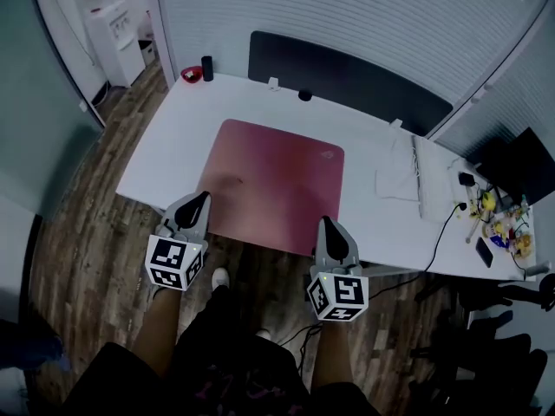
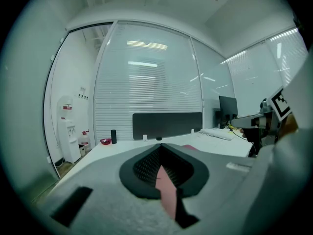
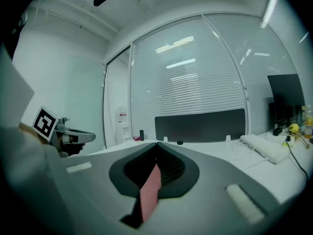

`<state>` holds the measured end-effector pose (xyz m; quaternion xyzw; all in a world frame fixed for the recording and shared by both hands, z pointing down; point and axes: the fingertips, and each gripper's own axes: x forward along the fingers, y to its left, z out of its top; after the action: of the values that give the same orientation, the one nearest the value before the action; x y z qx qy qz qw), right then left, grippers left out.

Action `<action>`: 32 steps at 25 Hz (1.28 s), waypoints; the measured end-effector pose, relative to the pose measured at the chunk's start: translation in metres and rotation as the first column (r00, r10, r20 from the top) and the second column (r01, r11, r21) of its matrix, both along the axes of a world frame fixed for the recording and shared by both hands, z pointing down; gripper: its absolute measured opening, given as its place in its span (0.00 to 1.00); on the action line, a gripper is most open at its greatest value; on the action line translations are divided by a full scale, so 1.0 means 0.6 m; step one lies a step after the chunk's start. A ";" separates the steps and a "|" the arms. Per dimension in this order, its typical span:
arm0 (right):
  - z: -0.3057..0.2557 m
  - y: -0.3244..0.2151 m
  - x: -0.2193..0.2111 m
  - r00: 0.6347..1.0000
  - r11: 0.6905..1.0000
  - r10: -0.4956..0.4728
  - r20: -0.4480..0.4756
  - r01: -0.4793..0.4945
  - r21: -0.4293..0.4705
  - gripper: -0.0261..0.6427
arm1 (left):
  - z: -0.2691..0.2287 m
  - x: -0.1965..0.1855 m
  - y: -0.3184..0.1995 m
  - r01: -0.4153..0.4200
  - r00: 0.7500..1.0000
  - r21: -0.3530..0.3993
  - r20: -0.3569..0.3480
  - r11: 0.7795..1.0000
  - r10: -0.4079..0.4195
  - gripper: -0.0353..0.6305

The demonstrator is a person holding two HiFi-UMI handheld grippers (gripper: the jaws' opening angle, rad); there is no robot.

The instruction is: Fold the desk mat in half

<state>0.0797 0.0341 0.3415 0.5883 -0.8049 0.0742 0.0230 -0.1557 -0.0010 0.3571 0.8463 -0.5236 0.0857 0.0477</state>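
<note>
A dark pink desk mat [image 1: 277, 180] lies flat on the white desk [image 1: 364, 137], its near edge at the desk's front edge. My left gripper [image 1: 198, 201] is shut on the mat's near left corner, and a strip of pink mat [image 2: 166, 187] shows between its jaws in the left gripper view. At the near right corner my right gripper [image 1: 328, 225] is shut on the mat as well; a pink strip of mat [image 3: 149, 190] is pinched between its jaws in the right gripper view.
A dark partition panel [image 1: 347, 76] stands along the desk's far edge. A white keyboard and cloth [image 1: 408, 176] lie to the mat's right, with cables and small items [image 1: 494, 224] at the right end. A red dish and dark cylinder [image 1: 199, 70] sit far left. A water dispenser [image 1: 113, 33] stands beyond.
</note>
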 end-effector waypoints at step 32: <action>0.009 -0.211 -0.061 0.994 0.995 0.087 -0.060 -0.090 -0.047 0.04 | 0.039 -0.050 -0.236 -0.121 0.991 -0.087 -0.071 0.989 0.116 0.05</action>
<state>0.0428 -0.0923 0.3469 0.6245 -0.7750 0.0780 0.0573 -0.1859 -0.1425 0.3805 0.8752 -0.4661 0.0842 0.0981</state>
